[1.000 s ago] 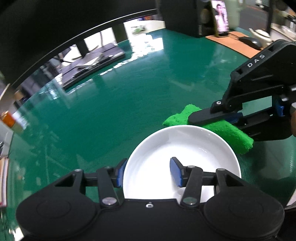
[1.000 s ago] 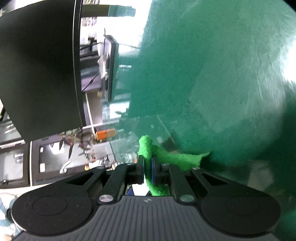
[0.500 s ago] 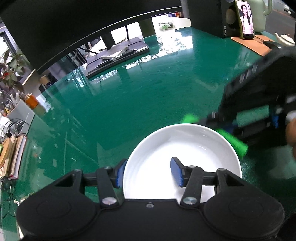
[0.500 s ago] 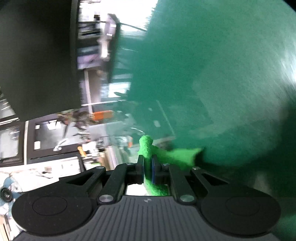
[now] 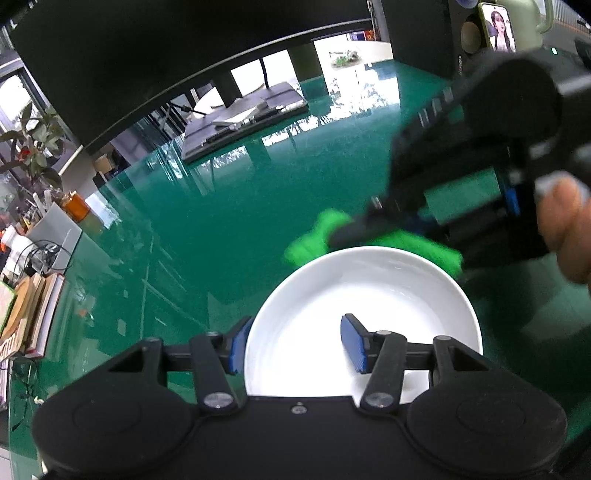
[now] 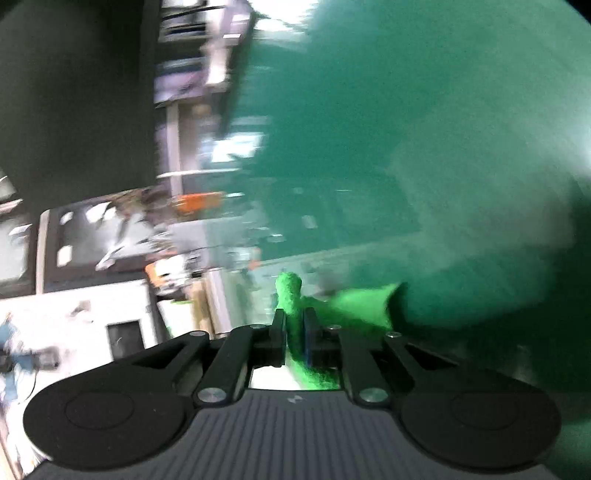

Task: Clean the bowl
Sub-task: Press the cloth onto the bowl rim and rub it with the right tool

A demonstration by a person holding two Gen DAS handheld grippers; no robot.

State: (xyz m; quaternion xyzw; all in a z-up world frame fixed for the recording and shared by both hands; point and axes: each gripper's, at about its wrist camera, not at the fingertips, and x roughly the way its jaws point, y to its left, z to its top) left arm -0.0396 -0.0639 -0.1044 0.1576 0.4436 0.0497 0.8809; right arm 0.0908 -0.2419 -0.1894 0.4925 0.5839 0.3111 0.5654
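Note:
A white bowl (image 5: 369,288) sits in front of my left gripper (image 5: 295,343). The left jaws stand apart astride the bowl's near left rim, one finger outside and one inside; I cannot tell whether they press on it. My right gripper (image 6: 293,325) is shut on a bright green cloth (image 6: 291,295). In the left wrist view the right gripper (image 5: 369,225) holds the cloth (image 5: 317,243) just beyond the bowl's far rim, raised off the green table (image 5: 229,221).
A dark monitor (image 5: 147,55) stands at the back with its flat stand (image 5: 243,122) on the table. A phone (image 5: 498,22) and speaker are at the far right. Books (image 5: 33,314) and clutter lie at the left edge.
The right gripper has lifted the green cloth off the table and swung it up over the bowl's far rim. The left gripper and bowl have tilted up together, showing more of the room.

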